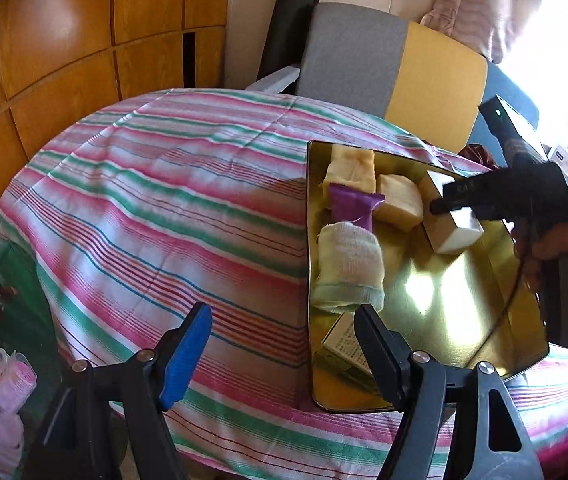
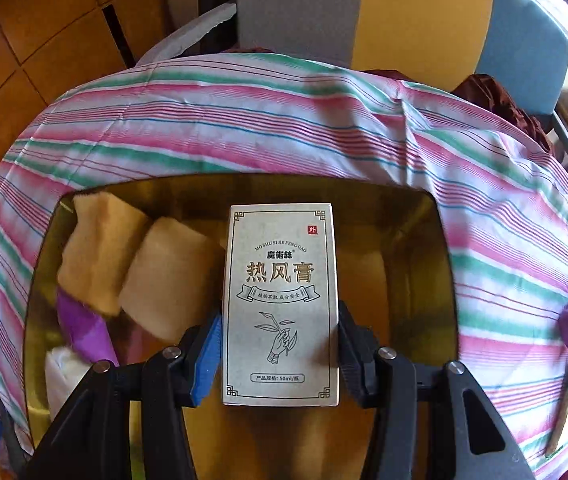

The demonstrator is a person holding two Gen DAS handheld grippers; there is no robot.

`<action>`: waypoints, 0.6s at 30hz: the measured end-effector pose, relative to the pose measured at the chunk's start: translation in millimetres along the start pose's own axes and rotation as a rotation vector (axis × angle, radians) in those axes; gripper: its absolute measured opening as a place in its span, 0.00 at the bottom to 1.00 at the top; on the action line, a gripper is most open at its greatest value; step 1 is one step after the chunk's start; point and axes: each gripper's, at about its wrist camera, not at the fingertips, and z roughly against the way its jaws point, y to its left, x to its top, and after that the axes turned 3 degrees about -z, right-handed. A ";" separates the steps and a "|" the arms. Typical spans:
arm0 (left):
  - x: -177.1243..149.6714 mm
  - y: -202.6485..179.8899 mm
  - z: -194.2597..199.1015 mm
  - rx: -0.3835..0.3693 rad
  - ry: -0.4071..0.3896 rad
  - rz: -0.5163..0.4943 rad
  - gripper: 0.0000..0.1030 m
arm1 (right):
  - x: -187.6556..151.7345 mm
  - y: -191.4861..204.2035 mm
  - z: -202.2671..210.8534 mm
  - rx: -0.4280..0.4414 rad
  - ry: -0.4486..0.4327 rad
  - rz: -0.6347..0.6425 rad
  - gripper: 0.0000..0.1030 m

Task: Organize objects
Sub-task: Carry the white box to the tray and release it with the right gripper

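Printed box (image 2: pixel 280 304) clamped in right gripper (image 2: pixel 280 354), held over gold tray (image 2: pixel 441 264) for placing beside rolled cloths (image 2: pixel 166 280); left gripper (image 1: pixel 284 354) kept parted, empty, near tray's edge.

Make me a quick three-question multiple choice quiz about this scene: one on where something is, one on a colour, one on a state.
1. Where does the purple packet lie?
A. In the gold tray
B. On the striped cloth
C. On the chair

2. What colour is the pad on one finger of the left hand-held gripper?
A. Red
B. Blue
C. Yellow

3. What is the right hand-held gripper doing?
A. Open over bare cloth
B. Gripping a towel
C. Shut on the printed box

Answers: 1 A, the packet rests among the rolled cloths inside the tray. 2 B, the pad shows blue. 3 C, both fingers press the box's sides above the tray.
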 end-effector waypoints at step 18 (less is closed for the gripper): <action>2.5 -9.9 12.4 0.022 -0.047 -0.035 0.72 | -57.6 -61.6 84.2 0.145 -0.191 0.063 0.70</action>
